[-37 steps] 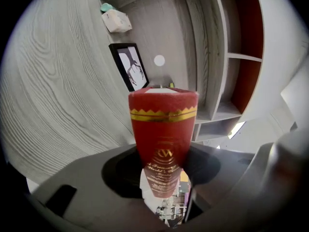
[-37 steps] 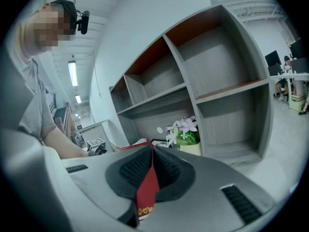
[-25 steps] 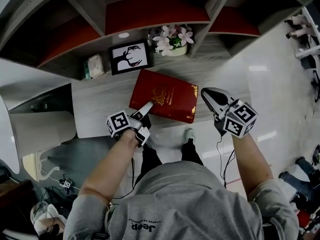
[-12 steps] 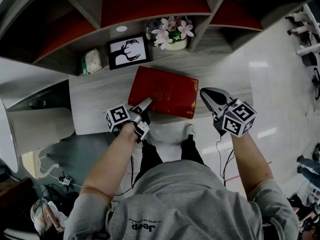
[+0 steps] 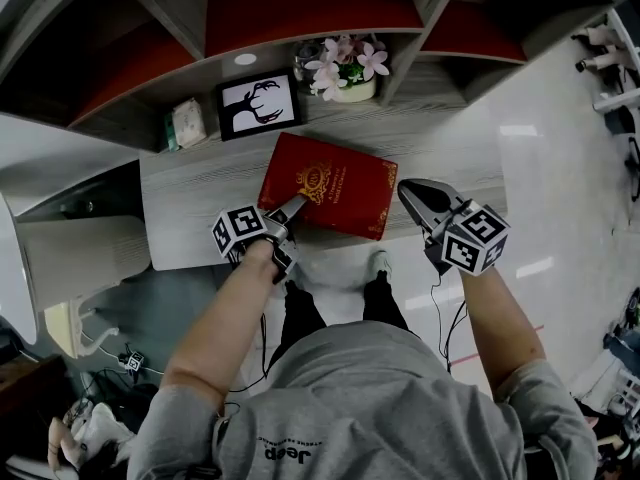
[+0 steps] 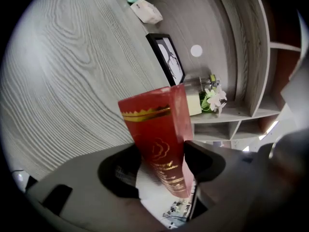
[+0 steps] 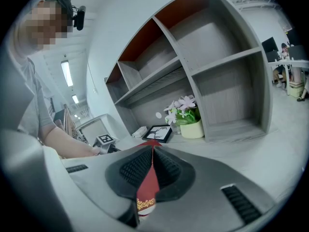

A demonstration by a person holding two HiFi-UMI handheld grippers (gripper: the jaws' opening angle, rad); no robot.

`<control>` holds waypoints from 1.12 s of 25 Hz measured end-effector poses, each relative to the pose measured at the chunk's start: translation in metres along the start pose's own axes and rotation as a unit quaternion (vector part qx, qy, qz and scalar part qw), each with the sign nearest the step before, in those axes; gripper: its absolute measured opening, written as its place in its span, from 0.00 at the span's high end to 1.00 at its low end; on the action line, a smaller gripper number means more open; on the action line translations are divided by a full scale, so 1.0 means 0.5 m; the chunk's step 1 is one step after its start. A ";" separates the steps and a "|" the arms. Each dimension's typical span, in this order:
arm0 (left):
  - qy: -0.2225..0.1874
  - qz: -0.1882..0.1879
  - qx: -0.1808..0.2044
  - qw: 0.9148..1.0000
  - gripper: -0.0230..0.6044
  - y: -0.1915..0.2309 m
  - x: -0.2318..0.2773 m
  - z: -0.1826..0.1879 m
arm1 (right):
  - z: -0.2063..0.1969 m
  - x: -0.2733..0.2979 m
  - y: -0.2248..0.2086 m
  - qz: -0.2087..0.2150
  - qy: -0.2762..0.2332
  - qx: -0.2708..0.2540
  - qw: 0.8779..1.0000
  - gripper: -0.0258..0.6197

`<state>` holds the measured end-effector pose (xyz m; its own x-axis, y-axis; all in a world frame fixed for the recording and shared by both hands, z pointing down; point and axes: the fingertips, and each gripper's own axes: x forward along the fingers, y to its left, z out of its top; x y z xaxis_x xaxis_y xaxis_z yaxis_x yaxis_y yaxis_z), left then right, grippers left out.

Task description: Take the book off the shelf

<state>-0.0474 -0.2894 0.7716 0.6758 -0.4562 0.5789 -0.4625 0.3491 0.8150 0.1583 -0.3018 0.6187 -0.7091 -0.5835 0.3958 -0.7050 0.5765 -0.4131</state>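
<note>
A red book [image 5: 335, 183] with gold print lies on the grey wood desk [image 5: 195, 203], its near edge over the desk's front. My left gripper [image 5: 291, 209] is at the book's near left corner. In the left gripper view the book [image 6: 155, 129] stands between the jaws of the left gripper [image 6: 161, 166]. These jaws have just been opening, and a gap shows beside the left pad. My right gripper [image 5: 412, 194] is at the near right corner. In the right gripper view the right gripper [image 7: 150, 170] pinches the book's thin edge [image 7: 147, 190].
At the back of the desk stand a framed black-and-white picture [image 5: 260, 106], a pot of pink flowers [image 5: 348, 71] and a small packet [image 5: 187, 123]. Shelf compartments with red backs [image 5: 300, 13] rise behind them. The person's legs and feet are below the desk's front edge.
The left gripper has sunk a little and slid back from the book's cover to its near left corner, jaws wider. The book lies lower and flatter. The right gripper has barely moved.
</note>
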 end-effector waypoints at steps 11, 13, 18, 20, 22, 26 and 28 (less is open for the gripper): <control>-0.024 0.130 0.107 0.985 0.43 0.027 0.000 0.019 | -0.005 0.003 0.009 0.005 0.005 0.002 1.000 0.91; -0.030 0.129 0.107 0.985 0.43 0.026 0.000 0.021 | -0.002 0.003 0.010 0.005 0.003 0.001 1.000 0.91; -0.048 0.118 0.104 0.986 0.40 0.023 -0.011 0.022 | 0.007 -0.003 0.009 0.006 -0.001 -0.002 1.000 0.91; -0.049 0.115 0.108 0.986 0.38 0.022 -0.019 0.020 | 0.011 -0.007 0.006 0.004 -0.003 -0.002 1.000 0.91; -0.050 0.114 0.108 0.986 0.38 0.025 -0.031 0.019 | 0.015 -0.007 0.003 0.001 -0.005 0.000 1.000 0.91; -0.058 0.103 0.109 0.987 0.38 0.031 -0.063 0.019 | 0.018 -0.003 0.009 0.002 -0.006 -0.002 1.000 0.91; -0.065 0.085 0.118 0.987 0.38 0.025 -0.081 0.020 | 0.021 0.000 0.014 0.004 -0.006 -0.004 1.000 0.91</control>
<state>-0.0863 -0.2746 0.7585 0.5047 -0.5129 0.6944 -0.6948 0.2361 0.6794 0.1536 -0.3036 0.6070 -0.7148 -0.5856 0.3823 -0.6992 0.5856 -0.4101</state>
